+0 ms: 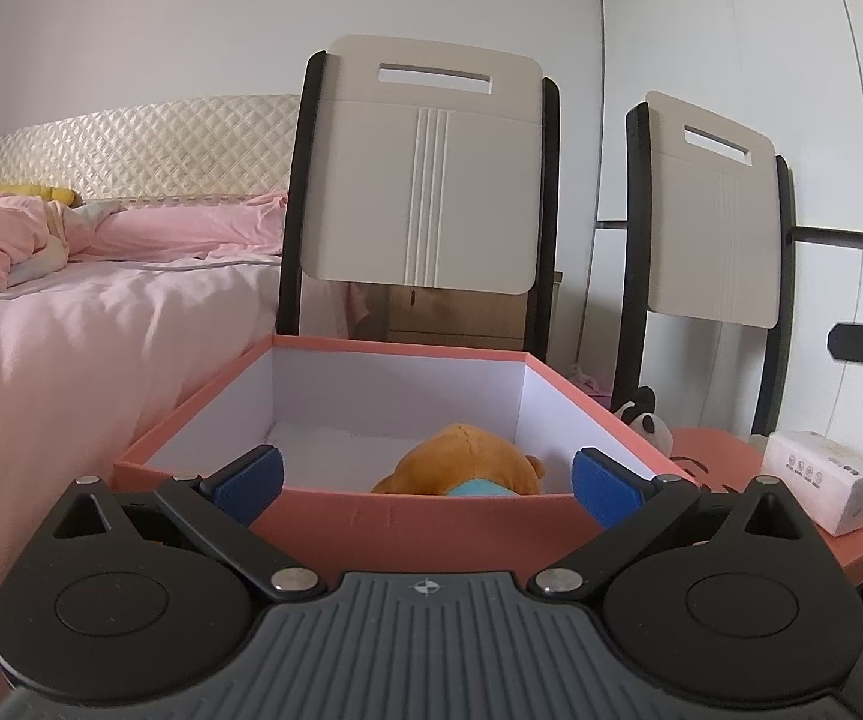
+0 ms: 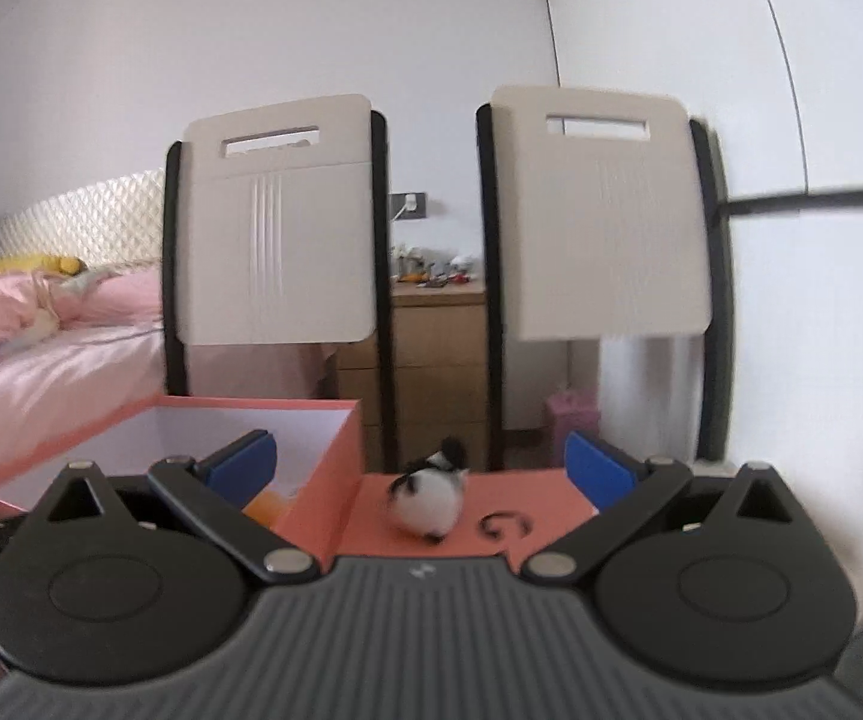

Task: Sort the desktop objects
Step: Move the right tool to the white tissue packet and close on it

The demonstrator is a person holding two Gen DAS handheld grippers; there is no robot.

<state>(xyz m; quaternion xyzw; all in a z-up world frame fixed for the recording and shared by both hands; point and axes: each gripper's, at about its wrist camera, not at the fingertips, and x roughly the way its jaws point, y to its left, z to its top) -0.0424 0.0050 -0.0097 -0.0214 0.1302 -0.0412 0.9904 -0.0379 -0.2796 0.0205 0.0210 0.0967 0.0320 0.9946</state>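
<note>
The panda toy [image 2: 428, 501] lies on its side on the salmon counter [image 2: 527, 495], just right of the box [image 2: 326, 492]; motion blur hides its facing. The brown bear [image 1: 461, 462] sits inside the box, partly cut by the near wall. Left tool [image 1: 428, 480] and right tool [image 2: 422, 468] both hang spread, empty.

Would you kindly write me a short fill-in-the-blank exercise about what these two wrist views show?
1. The brown plush toy lies inside the ____ box.
2. The black-and-white panda plush sits ____ the box, on the flat salmon surface.
3. The left gripper and the right gripper both have their jaws ____.
4. The tissue pack is ____ in colour.

Missing words: salmon; outside; open; white
</note>
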